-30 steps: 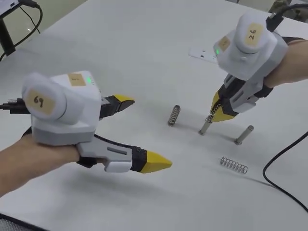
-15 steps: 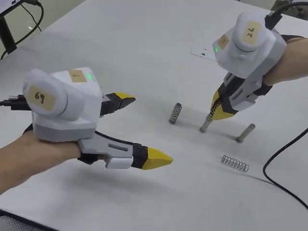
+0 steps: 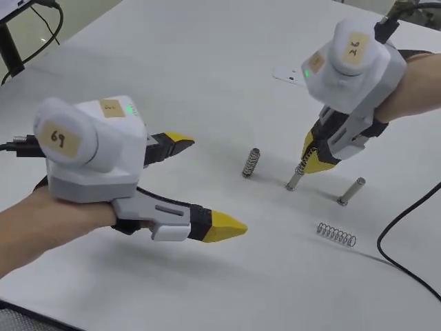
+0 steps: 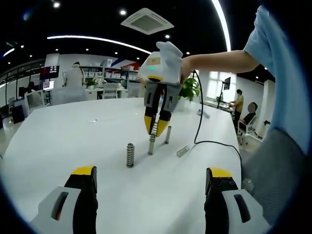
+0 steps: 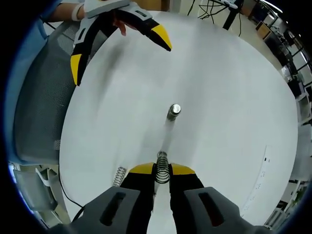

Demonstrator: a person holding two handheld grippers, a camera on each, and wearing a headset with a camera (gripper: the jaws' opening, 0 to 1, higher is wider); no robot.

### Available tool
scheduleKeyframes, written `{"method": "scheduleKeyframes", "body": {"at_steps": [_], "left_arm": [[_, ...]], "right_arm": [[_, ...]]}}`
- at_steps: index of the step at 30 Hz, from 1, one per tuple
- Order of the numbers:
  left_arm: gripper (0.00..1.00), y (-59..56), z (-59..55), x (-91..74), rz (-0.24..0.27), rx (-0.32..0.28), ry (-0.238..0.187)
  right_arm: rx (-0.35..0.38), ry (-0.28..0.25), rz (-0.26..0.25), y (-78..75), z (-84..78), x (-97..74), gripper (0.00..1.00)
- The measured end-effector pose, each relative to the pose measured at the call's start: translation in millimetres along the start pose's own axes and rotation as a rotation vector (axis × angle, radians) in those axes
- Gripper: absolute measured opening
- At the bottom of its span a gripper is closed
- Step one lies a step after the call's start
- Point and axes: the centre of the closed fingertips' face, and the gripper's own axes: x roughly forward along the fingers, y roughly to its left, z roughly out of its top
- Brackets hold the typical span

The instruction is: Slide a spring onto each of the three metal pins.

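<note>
Fingers (image 3: 224,226) on my left gripper (image 3: 210,185) stand spread wide, gripping nothing, low over the white table (image 3: 172,62). Those on my right gripper (image 3: 313,162) are pinched on a spring (image 5: 162,171) that points down. Its lower end meets the top of the middle pin (image 3: 294,182), which stands on end on the table. In the left gripper view my right gripper (image 4: 156,124) comes down from above, with the held spring above that pin.

A black cable (image 3: 406,227) curls across the table at my right. Beside it, just right of the middle pin, stands a bare pin (image 3: 351,191). To the left of the middle pin is a third pin (image 3: 250,163), already wearing its spring. One loose spring (image 3: 336,235) lies flat — nearer me than the bare pin, apart from it.
</note>
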Motion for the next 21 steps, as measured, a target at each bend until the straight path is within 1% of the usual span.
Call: {"method": "scheduleKeyframes", "body": {"at_steps": [9, 21], "left_arm": [[0.89, 0.2, 0.9, 0.1, 0.003, 0.003, -0.003], [0.89, 2.4, 2.3, -0.5, 0.008, 0.001, -0.007]], "right_arm": [[-0.005, 0.014, 0.009, 4.1, -0.1, 3.7, 0.08], [-0.019, 0.035, 0.014, 6.7, -1.4, 14.8, 0.08]]}}
